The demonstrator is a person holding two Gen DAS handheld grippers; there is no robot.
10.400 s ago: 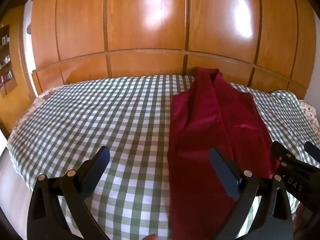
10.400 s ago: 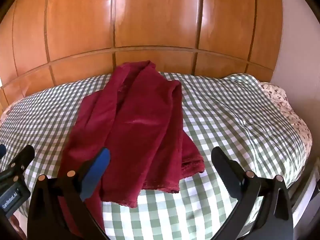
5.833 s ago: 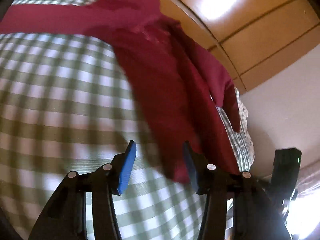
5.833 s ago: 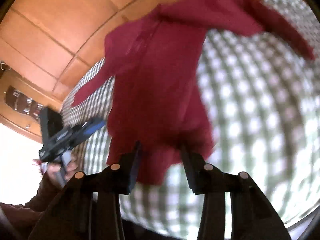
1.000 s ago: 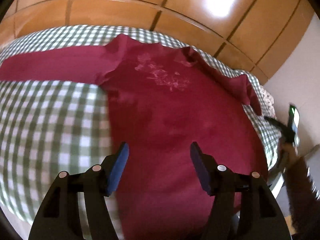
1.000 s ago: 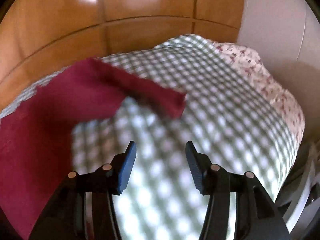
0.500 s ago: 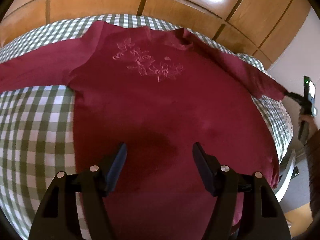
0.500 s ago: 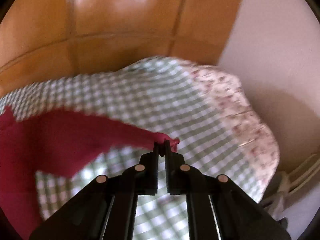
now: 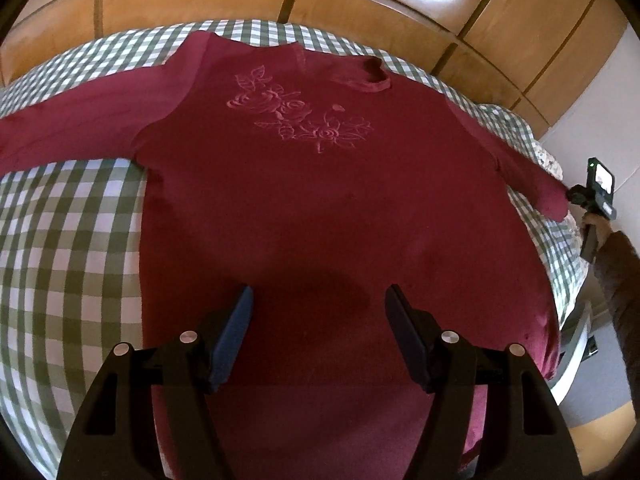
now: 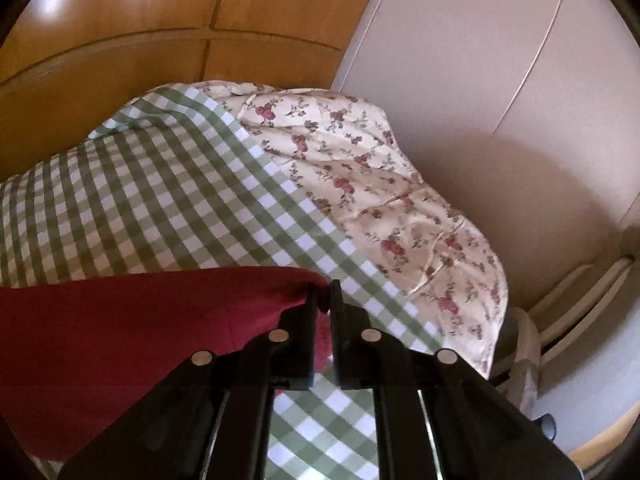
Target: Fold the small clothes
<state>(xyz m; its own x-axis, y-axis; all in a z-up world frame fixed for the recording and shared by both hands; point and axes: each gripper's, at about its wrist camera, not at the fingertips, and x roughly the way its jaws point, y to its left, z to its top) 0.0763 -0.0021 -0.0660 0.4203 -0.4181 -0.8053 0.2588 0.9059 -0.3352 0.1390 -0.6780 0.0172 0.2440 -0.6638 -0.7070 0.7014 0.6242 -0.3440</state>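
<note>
— Starting at the left: laid out yet, or bunched?

— Laid out. Left sleeve point(image 9: 80, 128) stretched flat over the checked bed cover point(image 9: 60, 240), running off the left edge of view. No fold there.

— And further in?

— Dark red sweater point(image 9: 320, 200) spread face up across the middle of the bed, embroidered roses point(image 9: 300, 120) showing, collar point(image 9: 368, 78) on the far side near the wooden panelling point(image 9: 360, 8), hem at the near edge. Fairly smooth, apart from a small curl at the collar.

— Left tongs?

— Left tongs point(image 9: 319, 292) spread wide above the lower body of the sweater, with nothing between the pads. Hard to say whether touching the cloth; seemingly not.

— Over to the right?

— Right sleeve point(image 9: 520, 164) drawn out straight toward the right edge of the bed, close to the floral sheet point(image 10: 380, 200). Right tongs point(image 10: 324, 290) at the cuff point(image 10: 296, 292), only narrowly parted: just been opening, with the cuff lying between the pads but seemingly not pinched.

— So, how far along?

— Early, by the look of it. Spreading about done, folding proper not begun. Probably left to do: both sleeves in across the body, sides in, then hem up toward the collar.
</note>
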